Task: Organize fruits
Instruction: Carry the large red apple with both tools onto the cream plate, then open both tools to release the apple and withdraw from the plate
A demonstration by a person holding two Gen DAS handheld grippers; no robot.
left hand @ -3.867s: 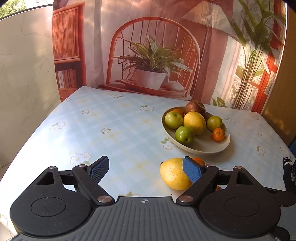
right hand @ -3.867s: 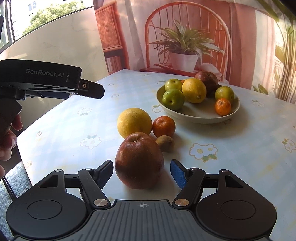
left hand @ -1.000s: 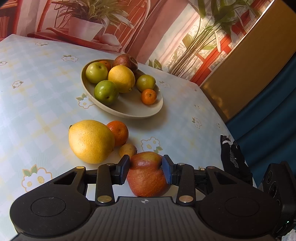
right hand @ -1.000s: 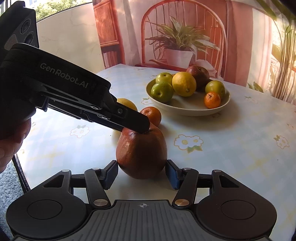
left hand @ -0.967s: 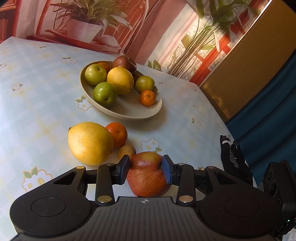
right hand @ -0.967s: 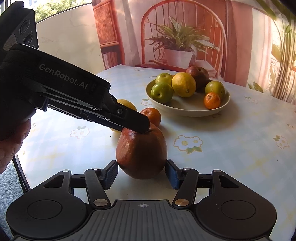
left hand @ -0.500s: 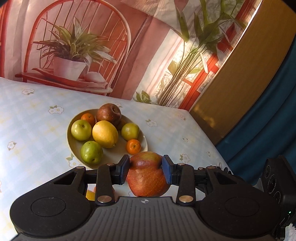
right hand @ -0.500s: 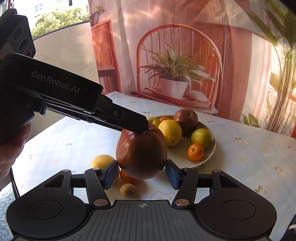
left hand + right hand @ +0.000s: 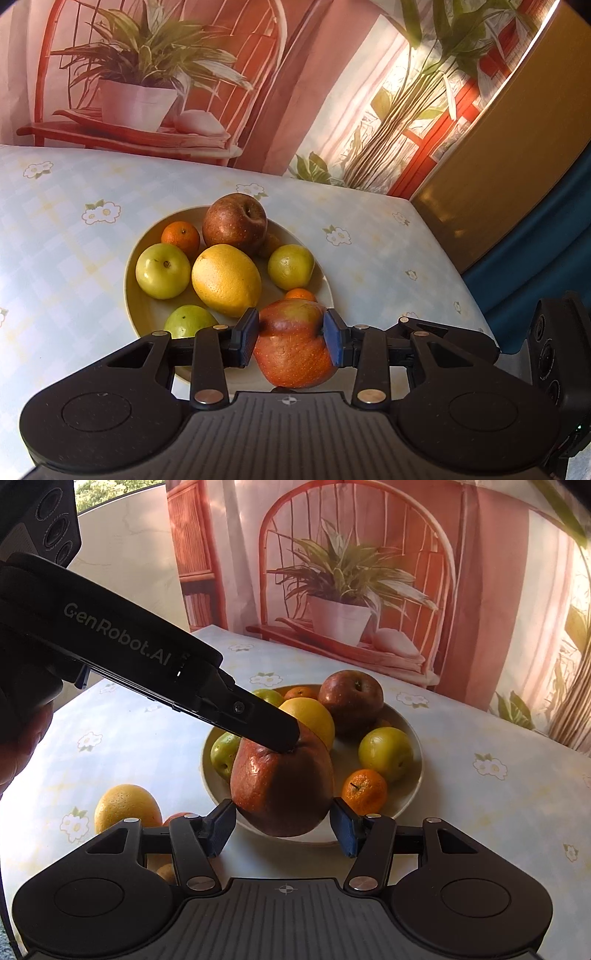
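A red apple (image 9: 295, 350) hangs just above the near edge of the beige bowl (image 9: 147, 314). My left gripper (image 9: 291, 334) is shut on it, one blue pad pressed into each side. In the right wrist view the same apple (image 9: 284, 790) sits between the pads of my right gripper (image 9: 282, 825), which touch its lower flanks. The left gripper's finger (image 9: 258, 716) presses on the apple's top from the upper left; its other finger is hidden. The bowl (image 9: 345, 760) holds a dark red apple (image 9: 234, 223), a yellow citrus (image 9: 225, 278), green apples (image 9: 162, 271) and tangerines (image 9: 181, 236).
On the flowered tablecloth to the left of the bowl lie a large yellow citrus (image 9: 125, 806), a partly hidden tangerine (image 9: 177, 816) and a small brown fruit (image 9: 166, 873). A printed backdrop stands behind the table. The right gripper's body (image 9: 554, 354) is at the left wrist view's right edge.
Both grippers have lifted the red apple off the table and carried it forward to the bowl's near rim. The loose fruits have dropped behind on the left.
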